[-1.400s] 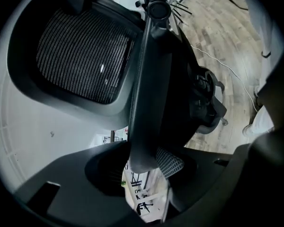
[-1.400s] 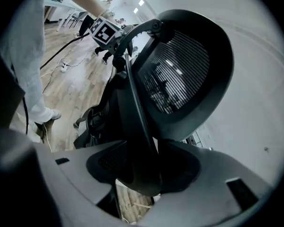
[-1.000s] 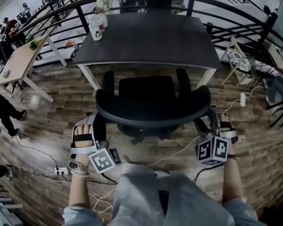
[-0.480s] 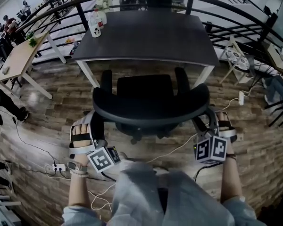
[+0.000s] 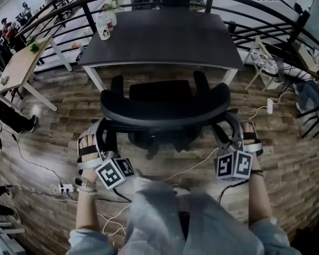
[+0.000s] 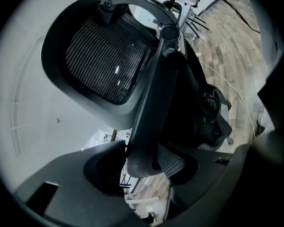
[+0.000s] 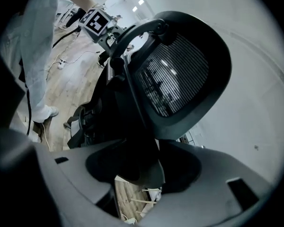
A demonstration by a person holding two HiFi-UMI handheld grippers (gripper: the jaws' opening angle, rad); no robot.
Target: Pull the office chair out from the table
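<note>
The black office chair point(image 5: 162, 113) stands on the plank floor point(image 5: 53, 116) just clear of the front edge of the dark bench point(image 5: 165, 36), its armrests near that edge. Cables point(image 5: 194, 169) cross the floor behind it. The head view shows its curved back rim only — the gripper views reveal the mesh panel. The right gripper point(image 5: 227, 133) is clamped on the back frame; the left gripper point(image 5: 102, 134), its fingers just widened, straddles the frame loosely.

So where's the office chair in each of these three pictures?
Head view: chair in the centre, in front of the dark table.
Left gripper view: chair fills the middle, mesh back upper left.
Right gripper view: chair fills the middle, mesh back upper right.
Shared landmark: the wooden floor.
</note>
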